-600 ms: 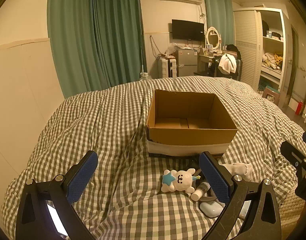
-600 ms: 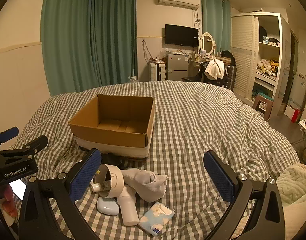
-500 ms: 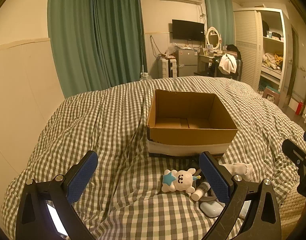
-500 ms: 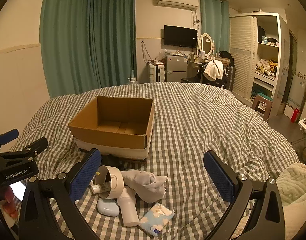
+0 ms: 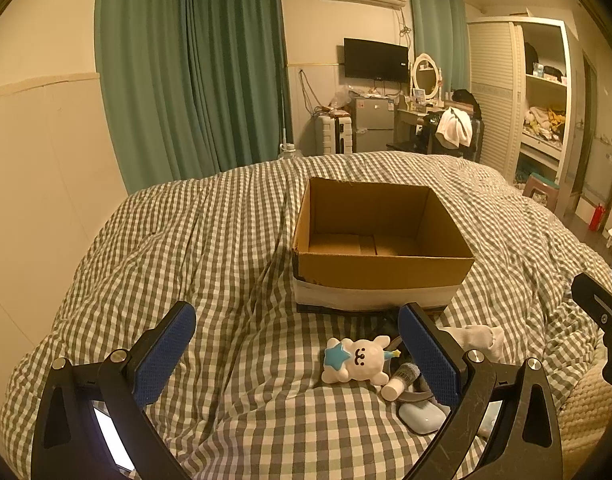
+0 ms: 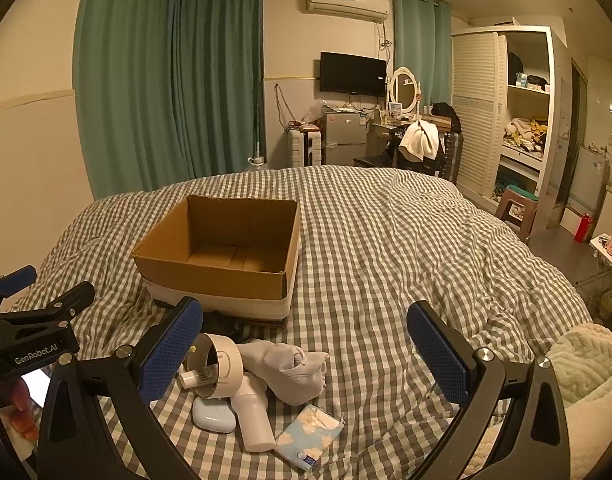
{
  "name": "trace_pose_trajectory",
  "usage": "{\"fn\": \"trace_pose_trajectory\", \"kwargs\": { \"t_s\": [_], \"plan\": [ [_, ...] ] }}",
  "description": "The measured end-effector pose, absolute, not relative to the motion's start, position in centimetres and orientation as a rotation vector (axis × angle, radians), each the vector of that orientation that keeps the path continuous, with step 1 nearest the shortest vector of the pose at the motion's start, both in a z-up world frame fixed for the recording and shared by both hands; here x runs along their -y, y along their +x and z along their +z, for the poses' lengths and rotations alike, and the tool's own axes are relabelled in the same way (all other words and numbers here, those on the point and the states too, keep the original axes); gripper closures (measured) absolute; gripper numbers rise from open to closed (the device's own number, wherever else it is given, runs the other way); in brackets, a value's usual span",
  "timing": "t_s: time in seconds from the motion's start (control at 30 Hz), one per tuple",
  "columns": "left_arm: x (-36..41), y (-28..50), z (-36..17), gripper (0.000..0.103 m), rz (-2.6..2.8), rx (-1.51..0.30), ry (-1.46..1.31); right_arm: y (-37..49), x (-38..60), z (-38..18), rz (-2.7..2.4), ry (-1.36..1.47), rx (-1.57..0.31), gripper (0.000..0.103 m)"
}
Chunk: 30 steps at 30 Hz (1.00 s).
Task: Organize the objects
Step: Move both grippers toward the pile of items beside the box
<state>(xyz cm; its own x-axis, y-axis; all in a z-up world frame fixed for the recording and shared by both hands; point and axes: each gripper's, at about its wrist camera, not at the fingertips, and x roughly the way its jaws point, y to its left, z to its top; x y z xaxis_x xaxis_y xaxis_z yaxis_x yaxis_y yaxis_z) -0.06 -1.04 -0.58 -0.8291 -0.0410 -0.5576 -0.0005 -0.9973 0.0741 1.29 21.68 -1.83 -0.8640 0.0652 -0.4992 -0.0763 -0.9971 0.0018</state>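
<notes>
An empty cardboard box [image 5: 381,236] [image 6: 226,248] stands open on the checked bed. In front of it lies a small pile: a white plush toy with a blue star [image 5: 355,362], a small bottle [image 5: 399,378], a pale blue case [image 5: 421,418] [image 6: 214,414], a white handheld fan [image 6: 242,384], a white sock [image 6: 294,370] [image 5: 475,336] and a tissue pack [image 6: 309,436]. My left gripper [image 5: 298,354] is open and empty, just before the plush toy. My right gripper [image 6: 306,350] is open and empty, above the sock.
The checked duvet [image 6: 405,248] covers the whole bed. A knitted blanket [image 6: 585,364] lies at the near right. A wall [image 5: 38,184] runs along the bed's left side. The left gripper's body [image 6: 30,332] shows at the right wrist view's left edge.
The right gripper has risen and tilted slightly, so the pile sits a little lower in its view. The left gripper has barely moved. Both stay open.
</notes>
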Motion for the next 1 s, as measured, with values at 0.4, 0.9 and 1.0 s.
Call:
{"fn": "trace_pose_trajectory", "kwargs": {
  "t_s": [0.4, 0.9, 1.0],
  "plan": [
    [1.0, -0.3, -0.3, 0.000, -3.036, 0.047, 0.917, 2.0, -21.4, -0.7, 2.948, -0.756, -0.030, 0.000],
    [-0.1, -3.4, -5.6, 0.000, -2.922, 0.246, 1.098, 0.1, -23.9, -6.3, 2.780, -1.020, -0.107, 0.003],
    [-0.1, -4.1, -7.3, 0.000, -2.898, 0.286, 1.158, 0.2, -24.7, -8.2, 2.732, -1.097, -0.131, 0.003]
  ]
}}
